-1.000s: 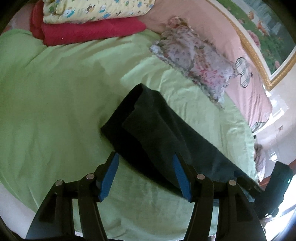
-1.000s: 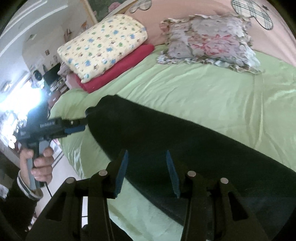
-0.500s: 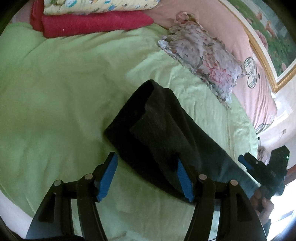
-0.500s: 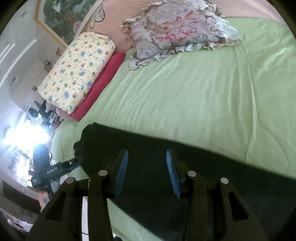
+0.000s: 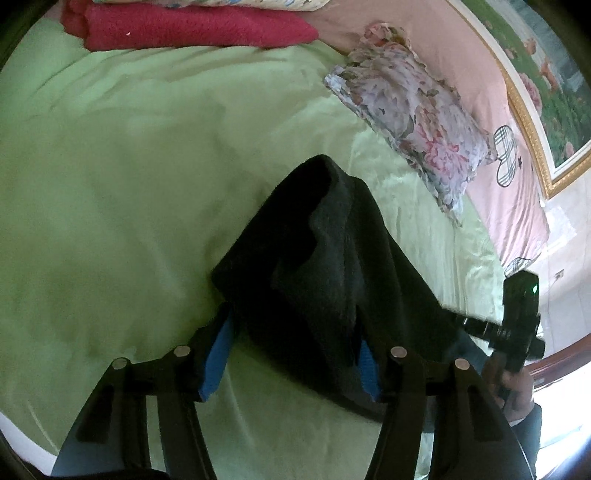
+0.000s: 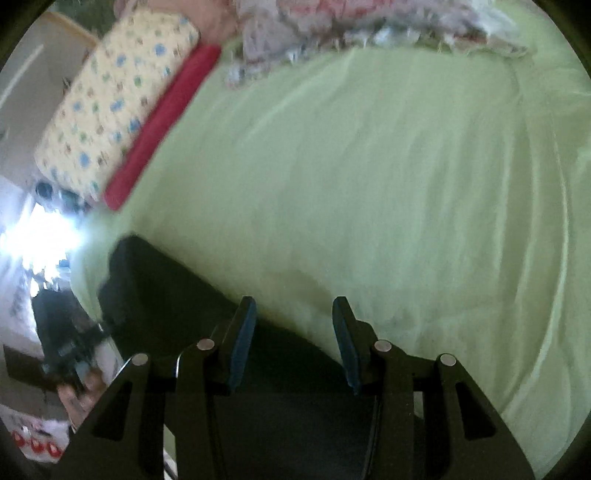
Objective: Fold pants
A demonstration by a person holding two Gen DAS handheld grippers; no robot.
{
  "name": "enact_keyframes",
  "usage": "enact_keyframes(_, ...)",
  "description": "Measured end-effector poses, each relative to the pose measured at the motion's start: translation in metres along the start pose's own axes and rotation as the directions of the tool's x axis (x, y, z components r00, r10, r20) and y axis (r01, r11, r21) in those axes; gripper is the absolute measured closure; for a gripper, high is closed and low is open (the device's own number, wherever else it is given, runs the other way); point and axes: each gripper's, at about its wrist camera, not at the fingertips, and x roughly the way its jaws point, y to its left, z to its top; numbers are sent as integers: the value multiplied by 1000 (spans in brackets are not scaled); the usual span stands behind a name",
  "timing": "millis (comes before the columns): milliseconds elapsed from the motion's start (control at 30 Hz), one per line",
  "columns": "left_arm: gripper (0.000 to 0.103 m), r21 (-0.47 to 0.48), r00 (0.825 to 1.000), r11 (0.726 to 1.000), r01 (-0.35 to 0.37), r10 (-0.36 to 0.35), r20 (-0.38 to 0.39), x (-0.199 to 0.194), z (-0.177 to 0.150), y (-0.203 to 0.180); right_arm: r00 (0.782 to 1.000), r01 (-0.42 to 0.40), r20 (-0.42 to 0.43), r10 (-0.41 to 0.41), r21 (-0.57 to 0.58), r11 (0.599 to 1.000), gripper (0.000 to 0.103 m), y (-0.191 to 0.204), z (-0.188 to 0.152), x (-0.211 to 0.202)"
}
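Dark pants (image 5: 332, 266) lie in a long strip on the green bedsheet (image 5: 110, 184). My left gripper (image 5: 293, 332) straddles their near folded end. Its jaws are closing with the cloth between the blue pads (image 5: 218, 354), which do not press on it. In the blurred right wrist view my right gripper (image 6: 293, 332) stands open at the far edge of the pants (image 6: 177, 295), with sheet (image 6: 369, 184) and dark cloth showing in its gap. The right gripper (image 5: 517, 325) also shows in the left wrist view, held by a hand over the pants' other end.
A floral pillow (image 5: 410, 110) and a red blanket (image 5: 192, 26) under a yellow patterned pillow (image 6: 110, 92) lie at the head of the bed. A pink sheet (image 5: 517, 206) and a framed picture (image 5: 535, 74) are behind them. The bed's edge runs below the left gripper.
My left gripper came down onto the pants' end, so cloth now fills the gap between its fingers. My right gripper swung sideways to the pants' far edge, toward the sheet.
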Motion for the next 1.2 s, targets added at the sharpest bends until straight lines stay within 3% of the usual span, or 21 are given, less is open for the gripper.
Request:
enact_keyframes(100,53,23,1000,1000,-16,15,21,7,1,-5,999,32,-29,-34,-84,996,59,9,-9,9)
enact_keyframes(167,69,45,999,999,-27,25,33,12,2,-9,998,62,-22,-65,-127,990,62,16,-14,10)
enact_keyframes(233,78,64,999,998,-18,16,41,9,4,-14,997,67,-21,-71,-147,987,82,21,-17,11)
enact_keyframes(267,80,81,998,997,-15,10,59,3,5,-18,997,62,-28,-68,-166,984,83,25,-19,12)
enact_keyframes(333,81,135,994,991,-18,3,107,-16,5,-29,994,105,-13,-111,-227,968,87,39,-24,7)
enact_keyframes(400,81,186,988,982,-13,-16,154,-36,5,-39,986,168,58,-158,-268,949,88,52,-25,-7)
enact_keyframes(467,81,209,983,978,-10,-28,182,-48,6,-43,967,240,157,-202,-283,929,88,64,-22,-22)
enact_keyframes(533,81,231,979,973,-18,-30,201,-53,9,-42,942,292,244,-229,-267,918,98,71,-16,-31)
enact_keyframes(600,81,232,980,971,-53,6,201,-48,12,-35,935,286,282,-217,-233,929,98,73,-8,-28)
enact_keyframes(700,80,208,990,976,-67,39,134,-28,14,-15,947,247,256,-193,-202,948,98,73,-6,-6)
enact_keyframes(767,73,210,992,973,-94,73,104,-17,11,-4,958,238,206,-201,-179,954,97,72,-7,15)
enact_keyframes(900,58,193,984,973,-127,100,145,-33,5,4,959,202,221,-179,-86,976,74,59,-17,10)
enact_keyframes(933,54,187,981,973,-138,108,164,-40,4,6,955,199,235,-179,-61,978,67,56,-20,3)
enact_keyframes(1067,50,168,964,971,-172,130,233,-68,4,2,936,119,331,-115,7,993,61,46,-42,-42)
enact_keyframes(1200,50,178,961,976,-127,77,264,-86,4,-15,907,98,405,-117,69,993,54,30,-78,-86)
